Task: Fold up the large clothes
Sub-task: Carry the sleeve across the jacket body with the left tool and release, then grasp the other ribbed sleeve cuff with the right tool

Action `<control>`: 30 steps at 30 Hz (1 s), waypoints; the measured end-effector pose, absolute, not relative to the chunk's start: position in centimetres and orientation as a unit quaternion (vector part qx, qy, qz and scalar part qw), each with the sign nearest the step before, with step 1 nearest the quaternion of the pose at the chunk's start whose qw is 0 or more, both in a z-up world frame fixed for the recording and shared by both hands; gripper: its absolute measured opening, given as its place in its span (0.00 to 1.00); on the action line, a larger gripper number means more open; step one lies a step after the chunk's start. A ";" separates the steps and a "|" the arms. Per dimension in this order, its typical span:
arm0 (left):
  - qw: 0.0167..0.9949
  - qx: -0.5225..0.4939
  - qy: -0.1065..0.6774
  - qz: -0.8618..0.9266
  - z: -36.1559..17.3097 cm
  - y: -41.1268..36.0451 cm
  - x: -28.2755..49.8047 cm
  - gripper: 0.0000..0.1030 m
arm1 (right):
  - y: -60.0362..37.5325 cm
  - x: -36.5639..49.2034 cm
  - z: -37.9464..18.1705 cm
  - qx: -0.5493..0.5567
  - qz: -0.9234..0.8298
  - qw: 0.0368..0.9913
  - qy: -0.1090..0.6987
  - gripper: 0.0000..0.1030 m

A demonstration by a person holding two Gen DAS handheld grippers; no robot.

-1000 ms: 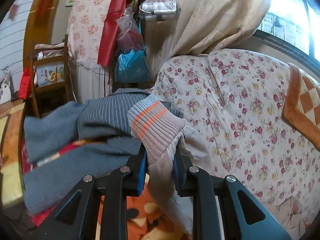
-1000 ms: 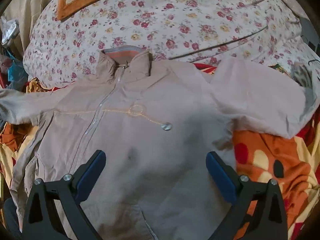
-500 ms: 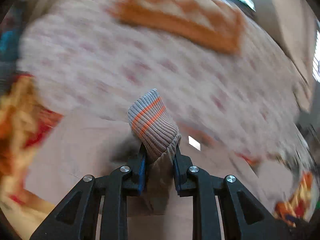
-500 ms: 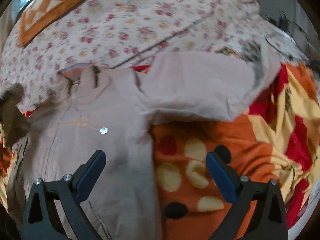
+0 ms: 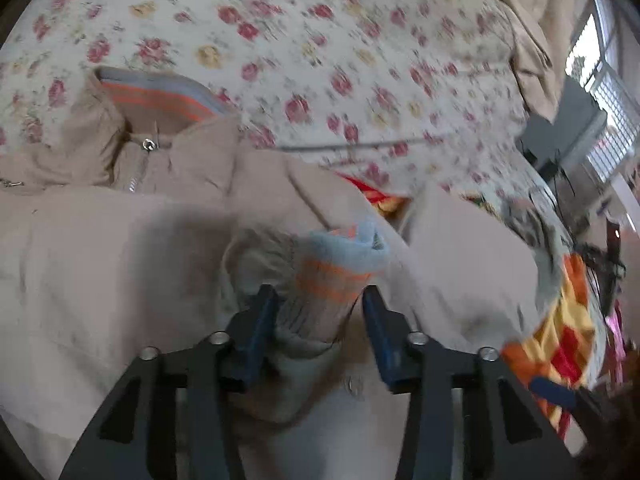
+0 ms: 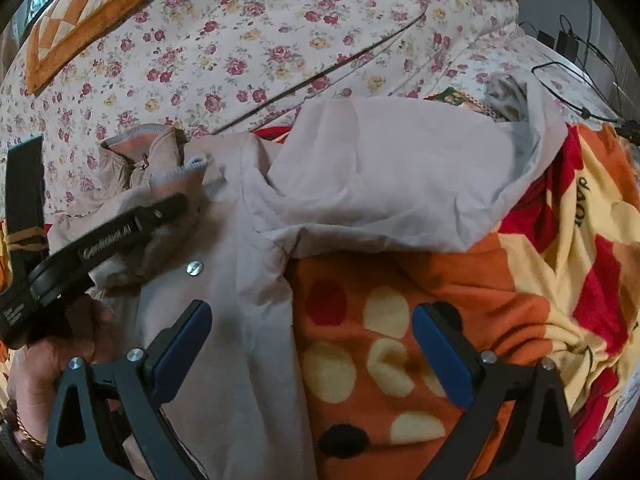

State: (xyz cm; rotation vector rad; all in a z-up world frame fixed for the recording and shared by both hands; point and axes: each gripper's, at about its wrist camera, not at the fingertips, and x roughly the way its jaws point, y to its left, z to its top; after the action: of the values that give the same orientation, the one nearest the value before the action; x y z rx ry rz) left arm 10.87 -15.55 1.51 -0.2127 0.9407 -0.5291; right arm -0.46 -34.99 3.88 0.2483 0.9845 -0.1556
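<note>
1. The left gripper [image 5: 320, 312] is opening its jaws around the ribbed sleeve cuff [image 5: 340, 268].
2. The beige jacket [image 6: 248, 280] is lying on the orange blanket [image 6: 400, 320].
3. The right gripper [image 6: 312, 336] is hovering wide open, empty.

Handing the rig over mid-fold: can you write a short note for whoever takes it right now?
Left gripper: jaws opening, ribbed cuff between them, lying on the jacket chest.
Right gripper: open, empty, over the jacket's edge and the blanket.
Done: one sleeve folded across the front.
Left: the other sleeve is spread out on the blanket; fold it in, then the body.
</note>
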 end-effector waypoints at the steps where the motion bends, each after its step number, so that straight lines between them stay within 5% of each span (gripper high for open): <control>1: 0.846 -0.101 0.454 -0.260 1.8 -15.1 10.5 0.42 | -35.0 -0.4 3.9 0.117 -0.073 0.872 0.469 0.99; 9: 0.851 -0.090 0.446 -0.262 5.3 -6.1 8.0 0.42 | -35.5 -0.6 5.5 0.145 -0.074 0.896 0.413 0.99; 15: 0.906 -0.140 0.392 -0.072 5.7 5.9 9.8 0.42 | -30.9 2.4 8.4 0.094 0.024 0.942 0.321 0.94; 21: 0.897 -0.212 0.386 0.050 3.3 12.4 9.7 0.37 | -23.2 8.9 6.4 0.023 0.140 0.915 0.377 0.69; 25: 0.898 -0.205 0.387 0.051 2.9 12.5 9.9 0.37 | -22.3 12.0 1.2 -0.032 0.092 0.876 0.471 0.39; 28: 0.886 -0.201 0.417 0.041 1.6 12.0 10.3 0.37 | -25.4 11.9 -0.2 -0.016 0.042 0.867 0.496 0.06; 30: 0.874 -0.189 0.446 0.038 0.6 11.3 10.9 0.37 | -26.6 11.3 0.1 -0.002 0.027 0.863 0.504 0.06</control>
State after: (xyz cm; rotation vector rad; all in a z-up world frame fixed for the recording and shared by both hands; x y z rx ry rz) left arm 10.91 11.33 0.58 -0.3945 0.9322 0.0797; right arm 11.28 -26.60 0.06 -0.0041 1.0565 0.0556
